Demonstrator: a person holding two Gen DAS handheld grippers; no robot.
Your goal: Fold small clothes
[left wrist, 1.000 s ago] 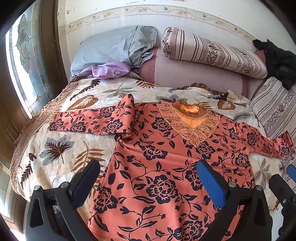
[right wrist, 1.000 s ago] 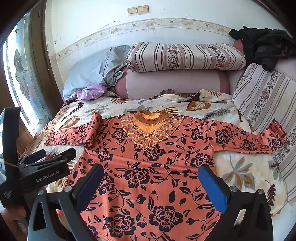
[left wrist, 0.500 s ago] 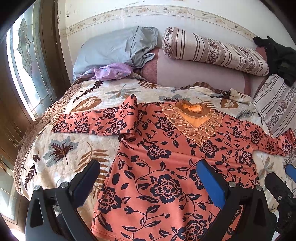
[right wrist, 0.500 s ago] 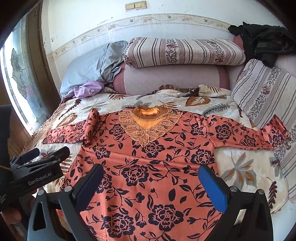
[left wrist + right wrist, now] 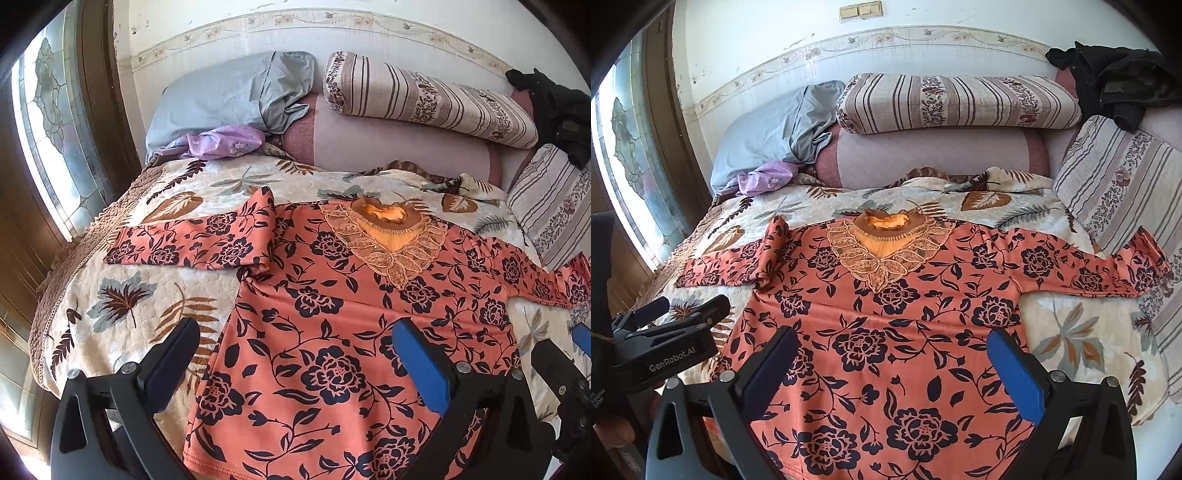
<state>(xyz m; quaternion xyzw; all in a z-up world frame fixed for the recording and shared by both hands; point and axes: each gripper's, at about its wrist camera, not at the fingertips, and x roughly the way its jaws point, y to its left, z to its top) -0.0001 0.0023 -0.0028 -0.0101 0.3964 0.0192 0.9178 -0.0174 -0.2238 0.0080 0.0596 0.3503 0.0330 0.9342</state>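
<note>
Orange floral top (image 5: pixel 332 332) spread flat on bed quilt (image 5: pixel 122 306), sleeves out left and right, neckline far. Both claws released, left claw (image 5: pixel 295 354) and right claw (image 5: pixel 894 365) above near hem, gripping nothing. Striped pillows (image 5: pixel 956 101), grey pillow (image 5: pixel 229 96), purple cloth (image 5: pixel 221 142), black clothes (image 5: pixel 1119 81) at far end, off the top.

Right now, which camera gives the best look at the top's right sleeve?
The right wrist view: the right sleeve shows whole, its cuff lying up against the striped cushion. In the left wrist view that sleeve sits squeezed at the picture's edge, its cuff barely visible.
</note>
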